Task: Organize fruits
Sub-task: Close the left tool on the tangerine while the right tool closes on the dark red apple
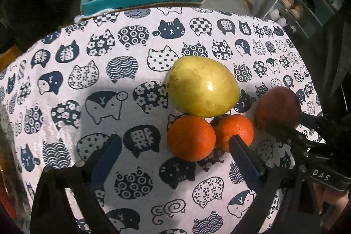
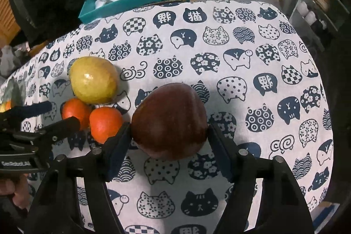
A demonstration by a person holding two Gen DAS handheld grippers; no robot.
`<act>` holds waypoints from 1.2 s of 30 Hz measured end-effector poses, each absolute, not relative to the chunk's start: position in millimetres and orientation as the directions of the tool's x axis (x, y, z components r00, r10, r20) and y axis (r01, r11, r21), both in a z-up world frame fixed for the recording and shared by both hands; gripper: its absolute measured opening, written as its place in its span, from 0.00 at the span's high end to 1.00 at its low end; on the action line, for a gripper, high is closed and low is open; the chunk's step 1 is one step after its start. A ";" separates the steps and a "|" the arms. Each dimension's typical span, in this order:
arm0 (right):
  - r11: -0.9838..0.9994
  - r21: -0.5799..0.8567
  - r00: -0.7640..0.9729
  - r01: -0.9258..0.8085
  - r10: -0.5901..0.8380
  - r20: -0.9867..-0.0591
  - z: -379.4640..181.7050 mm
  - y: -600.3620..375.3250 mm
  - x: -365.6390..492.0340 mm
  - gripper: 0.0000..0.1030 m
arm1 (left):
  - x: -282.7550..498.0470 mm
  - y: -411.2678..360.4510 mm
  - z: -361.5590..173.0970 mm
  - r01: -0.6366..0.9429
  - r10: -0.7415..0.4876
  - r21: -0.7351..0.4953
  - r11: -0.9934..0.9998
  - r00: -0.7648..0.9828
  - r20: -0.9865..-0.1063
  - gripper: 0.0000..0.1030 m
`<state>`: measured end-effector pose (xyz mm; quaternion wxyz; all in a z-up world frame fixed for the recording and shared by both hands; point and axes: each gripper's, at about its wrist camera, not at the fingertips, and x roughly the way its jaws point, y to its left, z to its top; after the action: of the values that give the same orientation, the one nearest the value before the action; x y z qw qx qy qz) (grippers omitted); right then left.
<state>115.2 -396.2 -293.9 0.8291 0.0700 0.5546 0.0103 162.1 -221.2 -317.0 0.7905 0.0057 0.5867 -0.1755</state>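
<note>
From the left wrist we see our left gripper (image 1: 173, 146) with jaws spread wide over the cat-print tablecloth (image 1: 65, 84). One orange (image 1: 190, 137) sits between the fingers, nearer the right one, untouched; the second orange (image 1: 235, 129) is partly behind that right fingertip. The yellow pear (image 1: 203, 86) lies just beyond both. Over to the right wrist: our right gripper (image 2: 169, 133) has the red apple (image 2: 170, 122) squarely between its jaws, both pads pressing its sides.
</note>
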 end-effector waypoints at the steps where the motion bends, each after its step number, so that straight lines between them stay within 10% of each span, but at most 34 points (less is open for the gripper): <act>1: 0.989 0.136 0.383 0.062 0.102 -0.918 -294.7 -397.7 115.5 0.29 | 162.8 -221.2 -318.8 0.281 -0.274 -0.203 0.938 0.243 -0.931 0.14; 14: 0.983 0.168 0.392 0.074 0.127 -0.911 -305.1 -395.5 129.7 0.26 | 161.8 -228.3 -323.0 0.324 -0.347 -0.268 0.907 0.217 -0.912 0.52; 36: 0.996 0.077 0.472 0.050 0.045 -0.880 -282.3 -376.4 117.4 0.28 | 144.9 -200.6 -278.9 0.328 -0.307 -0.196 0.924 0.332 -0.892 0.55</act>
<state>117.4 -376.4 -282.3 0.8567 0.0459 0.5137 -0.0014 144.9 -200.6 -278.9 0.8159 0.0094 0.5444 -0.1945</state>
